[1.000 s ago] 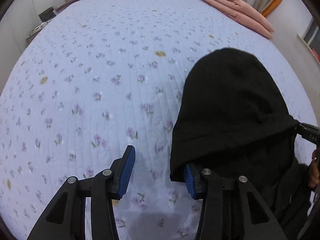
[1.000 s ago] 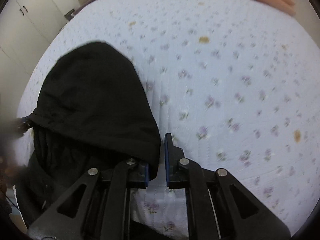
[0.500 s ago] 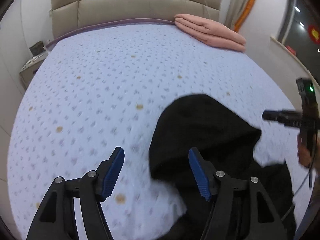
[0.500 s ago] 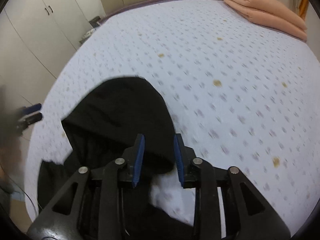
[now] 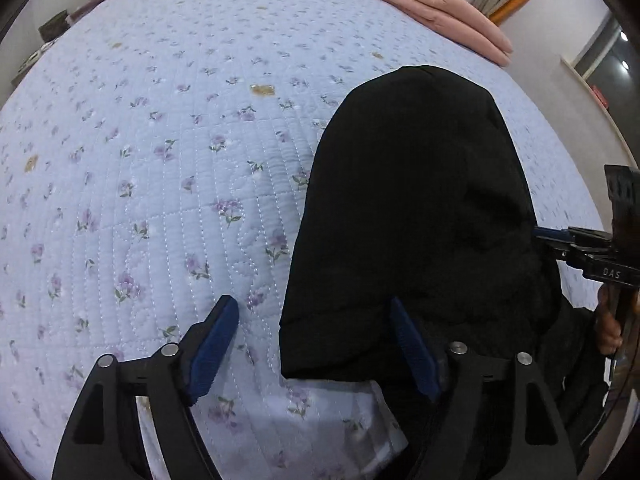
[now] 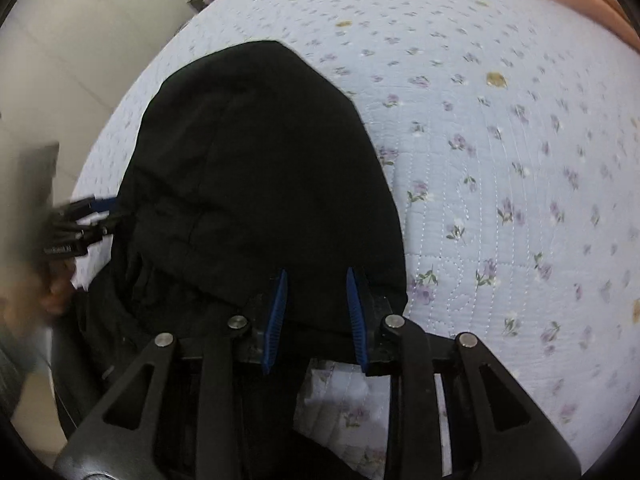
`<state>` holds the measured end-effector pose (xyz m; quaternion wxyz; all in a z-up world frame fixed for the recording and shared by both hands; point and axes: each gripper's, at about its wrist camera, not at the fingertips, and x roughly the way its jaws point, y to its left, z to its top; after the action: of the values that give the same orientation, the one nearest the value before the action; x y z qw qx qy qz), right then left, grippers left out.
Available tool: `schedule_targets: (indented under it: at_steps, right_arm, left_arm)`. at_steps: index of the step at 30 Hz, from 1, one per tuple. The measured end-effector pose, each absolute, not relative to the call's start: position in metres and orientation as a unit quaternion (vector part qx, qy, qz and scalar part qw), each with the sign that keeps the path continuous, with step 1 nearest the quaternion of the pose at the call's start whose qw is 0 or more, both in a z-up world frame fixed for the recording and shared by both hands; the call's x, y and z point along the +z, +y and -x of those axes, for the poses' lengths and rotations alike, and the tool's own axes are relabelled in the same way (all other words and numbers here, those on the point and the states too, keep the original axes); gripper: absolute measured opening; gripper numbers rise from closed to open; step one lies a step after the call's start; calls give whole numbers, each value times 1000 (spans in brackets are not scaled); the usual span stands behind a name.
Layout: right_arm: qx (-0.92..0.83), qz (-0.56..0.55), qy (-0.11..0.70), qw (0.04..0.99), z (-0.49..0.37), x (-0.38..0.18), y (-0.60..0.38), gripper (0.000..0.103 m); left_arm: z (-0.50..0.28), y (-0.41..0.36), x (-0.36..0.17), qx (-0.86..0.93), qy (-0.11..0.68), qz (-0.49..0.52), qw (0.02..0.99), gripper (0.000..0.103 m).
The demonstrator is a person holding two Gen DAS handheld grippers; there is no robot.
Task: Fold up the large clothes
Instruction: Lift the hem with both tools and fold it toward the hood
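Now black garment (image 5: 420,208) beside opening left gripper (image 5: 316,344); under closing right gripper (image 6: 316,312), unclamped.

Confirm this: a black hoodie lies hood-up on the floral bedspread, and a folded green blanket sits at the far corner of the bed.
One detail is wrong: the blanket at the far corner is pink, not green, as the left wrist view shows. The rest holds: the black hoodie lies with its hood toward the far side on the floral bedspread.

The left hand-held gripper (image 5: 314,344), closed on the edge of the black hoodie (image 5: 416,216) a second ago, is opening and its blue pads now stand clear of the cloth. The right hand-held gripper (image 6: 314,316), shut then, now stands parted over the hood's hem, jaws closing slightly. Both dipped back toward the bed (image 5: 160,160) after a brief lift.
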<state>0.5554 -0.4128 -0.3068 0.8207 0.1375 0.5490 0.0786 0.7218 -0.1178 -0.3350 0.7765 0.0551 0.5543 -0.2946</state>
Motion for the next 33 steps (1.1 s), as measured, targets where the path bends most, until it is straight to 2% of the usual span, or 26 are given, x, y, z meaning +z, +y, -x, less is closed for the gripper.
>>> schedule_targets:
  at_steps: [5, 8, 11, 20, 24, 27, 29, 30, 32, 33]
  right_arm:
    - [89, -143, 561, 811, -559, -293, -418, 28]
    - [102, -162, 558, 807, -557, -274, -433, 37]
    - [100, -191, 543, 812, -557, -263, -455, 38]
    - [125, -278, 582, 754, -575, -312, -484, 43]
    - [160, -288, 569, 753, -592, -313, -467, 43]
    - [176, -270, 576, 751, -602, -315, -445, 40]
    - [175, -263, 577, 753, -606, -314, -440, 34]
    - [174, -260, 576, 755, -609, -313, -436, 27]
    - [169, -232, 567, 772, -604, -302, -428, 14]
    - [164, -202, 560, 787, -599, -291, -422, 11]
  left_arm:
    - [-723, -121, -316, -298, 553, -83, 774, 81]
    - [-727, -118, -291, -314, 535, -88, 779, 81]
    - [-741, -116, -278, -333, 528, -60, 779, 81]
    - [-776, -139, -327, -345, 593, -4, 727, 80]
    - [-774, -155, -334, -348, 588, -13, 730, 81]
    - [-768, -165, -334, -344, 583, -26, 736, 77]
    - [-764, -168, -330, -349, 581, -27, 735, 54]
    - [-759, -171, -326, -346, 574, -34, 742, 49]
    - [-748, -171, -316, -338, 550, -59, 761, 29]
    - [-743, -168, -310, -337, 542, -70, 766, 27]
